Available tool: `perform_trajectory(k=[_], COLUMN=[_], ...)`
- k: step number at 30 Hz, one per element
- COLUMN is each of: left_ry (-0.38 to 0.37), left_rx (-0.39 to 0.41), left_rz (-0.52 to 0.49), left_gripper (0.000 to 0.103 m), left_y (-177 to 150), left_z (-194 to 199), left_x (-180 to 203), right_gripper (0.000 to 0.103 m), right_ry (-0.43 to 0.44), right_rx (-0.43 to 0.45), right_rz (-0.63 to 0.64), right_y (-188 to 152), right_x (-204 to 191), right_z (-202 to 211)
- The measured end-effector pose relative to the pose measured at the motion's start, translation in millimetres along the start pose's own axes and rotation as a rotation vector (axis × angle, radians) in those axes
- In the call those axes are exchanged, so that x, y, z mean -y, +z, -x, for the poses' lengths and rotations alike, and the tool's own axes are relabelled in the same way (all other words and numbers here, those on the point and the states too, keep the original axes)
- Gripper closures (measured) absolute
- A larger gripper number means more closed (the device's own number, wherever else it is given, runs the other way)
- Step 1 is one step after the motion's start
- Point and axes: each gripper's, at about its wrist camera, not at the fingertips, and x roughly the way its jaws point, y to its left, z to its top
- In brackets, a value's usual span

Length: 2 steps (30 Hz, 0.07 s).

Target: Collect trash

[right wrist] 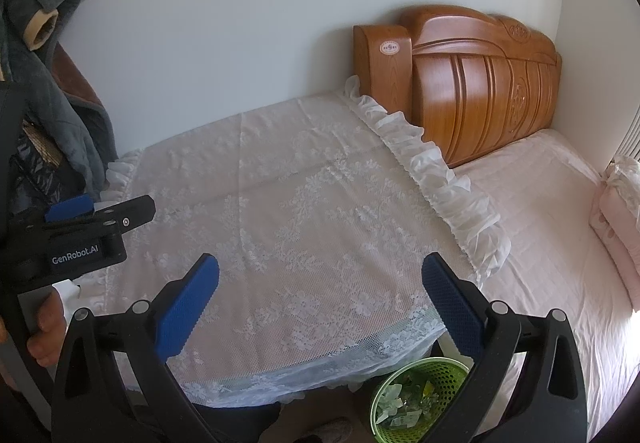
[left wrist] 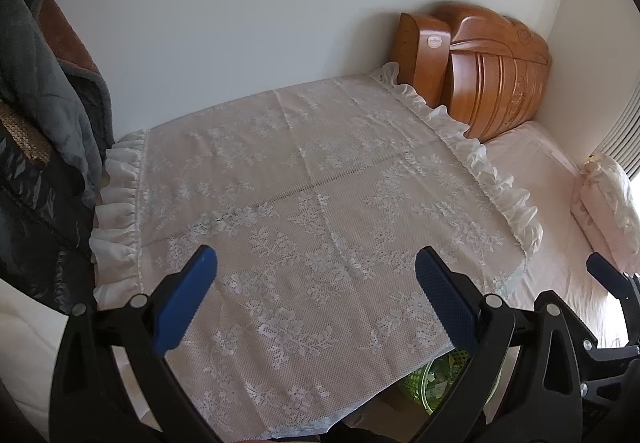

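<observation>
The left gripper [left wrist: 316,279] hangs above a white lace tablecloth [left wrist: 304,203], its blue fingers [left wrist: 188,299] spread wide apart with nothing between them. The right gripper [right wrist: 320,287] hovers over the same cloth, its fingers likewise held apart and empty. A green mesh wastebasket [right wrist: 416,399] stands on the floor just beside the near edge of the cloth, holding crumpled scraps of trash [right wrist: 400,399]. Beyond the cloth stands a carved wooden headboard [right wrist: 480,91] over a pale pink bed [right wrist: 552,227]. Dark clothes [left wrist: 44,83] hang at the left.
</observation>
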Motion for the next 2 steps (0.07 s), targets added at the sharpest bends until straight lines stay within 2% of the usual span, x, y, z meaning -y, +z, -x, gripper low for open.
perform_trajectory(k=[2], left_ry=[-0.002], left_rx=[-0.002], left_rz=[0.001], left_gripper=[0.008], left_y=[0.2], left_z=[-0.3], left_x=[0.0], right_gripper=[0.002], right_ry=[0.0], right_rx=[-0.001], right_rz=[0.001], right_y=[-0.3], right_x=[-0.2], right_z=[-0.4])
